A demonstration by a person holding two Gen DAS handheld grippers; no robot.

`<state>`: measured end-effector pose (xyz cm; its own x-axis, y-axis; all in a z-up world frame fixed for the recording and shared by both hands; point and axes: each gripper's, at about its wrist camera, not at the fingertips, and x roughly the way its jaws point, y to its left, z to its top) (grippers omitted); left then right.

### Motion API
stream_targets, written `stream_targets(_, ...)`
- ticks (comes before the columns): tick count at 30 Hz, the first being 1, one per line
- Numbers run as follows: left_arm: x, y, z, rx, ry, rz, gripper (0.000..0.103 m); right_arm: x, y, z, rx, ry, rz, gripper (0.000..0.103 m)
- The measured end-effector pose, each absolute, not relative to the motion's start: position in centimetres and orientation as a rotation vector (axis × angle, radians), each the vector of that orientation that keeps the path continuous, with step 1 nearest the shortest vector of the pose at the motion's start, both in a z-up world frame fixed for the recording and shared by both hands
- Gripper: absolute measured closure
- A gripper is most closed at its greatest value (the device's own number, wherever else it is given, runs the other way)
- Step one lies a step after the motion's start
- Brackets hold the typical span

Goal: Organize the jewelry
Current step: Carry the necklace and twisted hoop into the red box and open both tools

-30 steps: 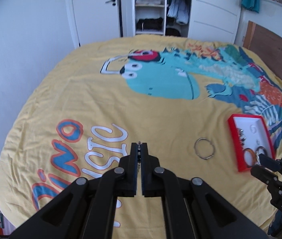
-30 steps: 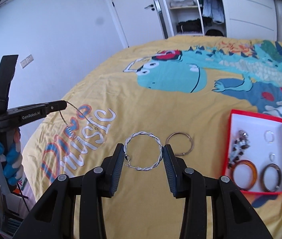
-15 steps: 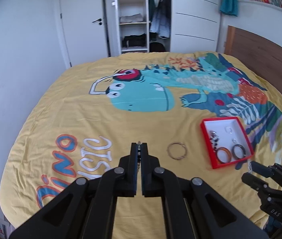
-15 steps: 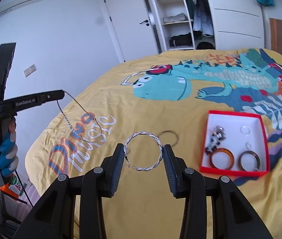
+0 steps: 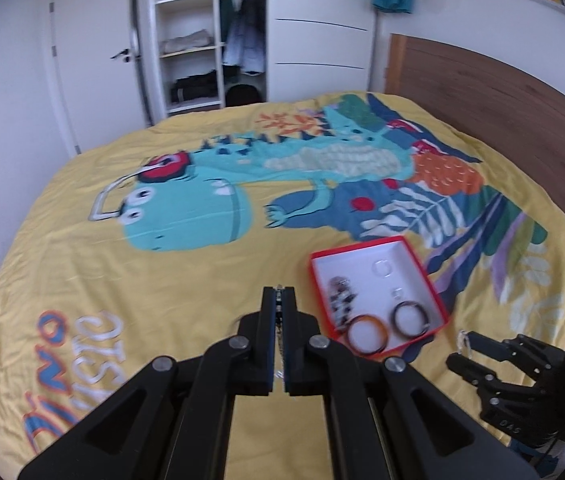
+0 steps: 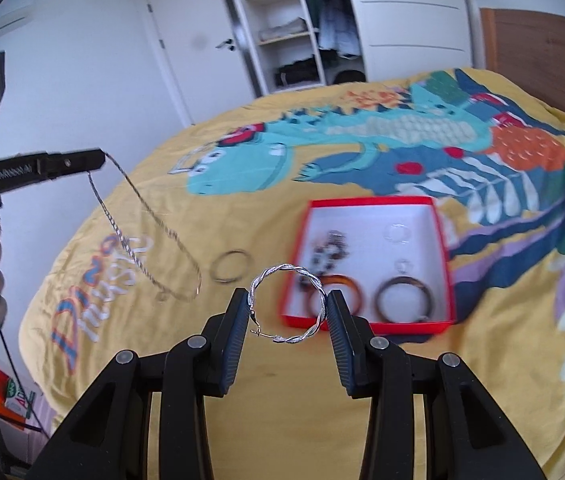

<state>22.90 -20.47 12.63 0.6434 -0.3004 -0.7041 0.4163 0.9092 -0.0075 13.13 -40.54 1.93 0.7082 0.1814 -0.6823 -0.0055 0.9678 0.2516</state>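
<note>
A red jewelry box (image 6: 440, 216) with a white inside lies on the yellow dinosaur bedspread; it also shows in the left wrist view (image 5: 428, 278). It holds an amber bangle (image 6: 348, 282), a dark bangle (image 6: 404, 283), small rings and a dark beaded piece. My left gripper (image 5: 279, 295) is shut on a silver chain necklace (image 6: 138, 240) that hangs in a loop above the bed, left of the box. My right gripper (image 6: 287, 307) is shut on a twisted silver hoop (image 6: 282, 270), held in the air just before the box's near edge. A plain metal ring (image 6: 231, 266) lies on the bedspread left of the box.
The bed (image 5: 162, 280) fills both views, with a wooden headboard (image 5: 502, 120) at the right. A white door and an open wardrobe (image 5: 210, 40) stand at the far end. A wall runs along the left side of the bed.
Both grippers have swung right toward the red box, which now lies much closer in both views. The chain and the hoop stay gripped.
</note>
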Motion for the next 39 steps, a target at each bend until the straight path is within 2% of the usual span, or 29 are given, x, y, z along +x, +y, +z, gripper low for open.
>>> stream_targets(8, 28.1, -28.7, 10.1, 0.173, 0.805, -0.495, 0.101, 18.4, -46.2, -0.5, 0.232, 0.823, 0.054, 0.064)
stream_targets(17, 32.9, -34.6, 6.2, 0.163, 0.849, -0.560, 0.101, 24.1, -49.4, -4.4, 0.237, 0.862, 0.044, 0.064)
stream_targets(29, 31.8, -34.5, -4.7, 0.173, 1.064, -0.613, 0.101, 28.6, -49.3, -9.7, 0.197, 0.964, 0.057, 0.064)
stream_targets(39, 31.4, -33.3, -8.7, 0.166, 1.144, -0.572, 0.101, 30.3, -48.6, -12.4, 0.164, 1.033, 0.050, 0.064)
